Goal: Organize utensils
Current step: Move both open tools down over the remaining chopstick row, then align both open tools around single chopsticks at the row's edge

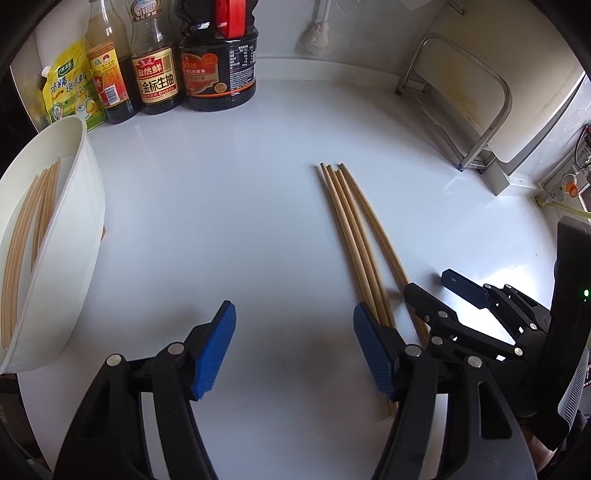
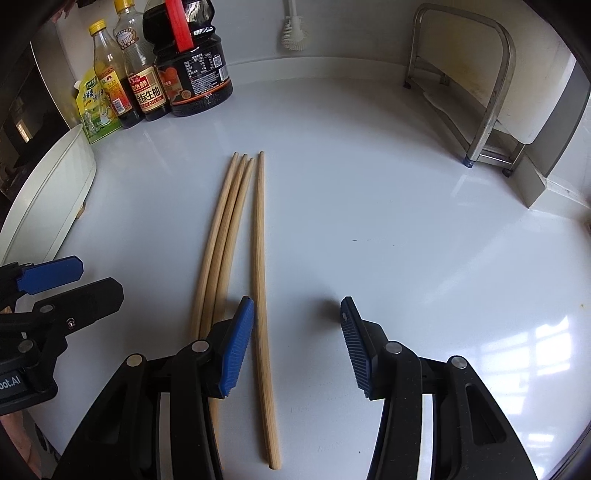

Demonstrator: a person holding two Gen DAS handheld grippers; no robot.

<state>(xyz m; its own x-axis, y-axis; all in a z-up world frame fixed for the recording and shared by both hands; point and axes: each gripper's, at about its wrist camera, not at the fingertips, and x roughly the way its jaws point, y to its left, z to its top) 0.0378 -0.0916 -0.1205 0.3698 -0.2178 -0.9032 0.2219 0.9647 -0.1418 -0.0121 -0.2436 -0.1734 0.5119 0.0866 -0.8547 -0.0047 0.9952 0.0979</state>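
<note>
White bench point(image 2: 369, 221), four chopsticks point(image 2: 258, 258) lying mid-surface; hovering with right gripper point(image 2: 297, 345) and left gripper point(image 1: 293, 350) fingers apart, empty; straddling one stick squarely before closing.

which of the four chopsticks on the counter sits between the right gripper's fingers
The lone chopstick lying apart on the right; the other three lie bunched together outside the right gripper's left finger.

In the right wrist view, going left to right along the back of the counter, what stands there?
Yellow-green pouch → yellow-capped bottle → soy sauce bottle → large dark jug → white brush → metal rack.
</note>
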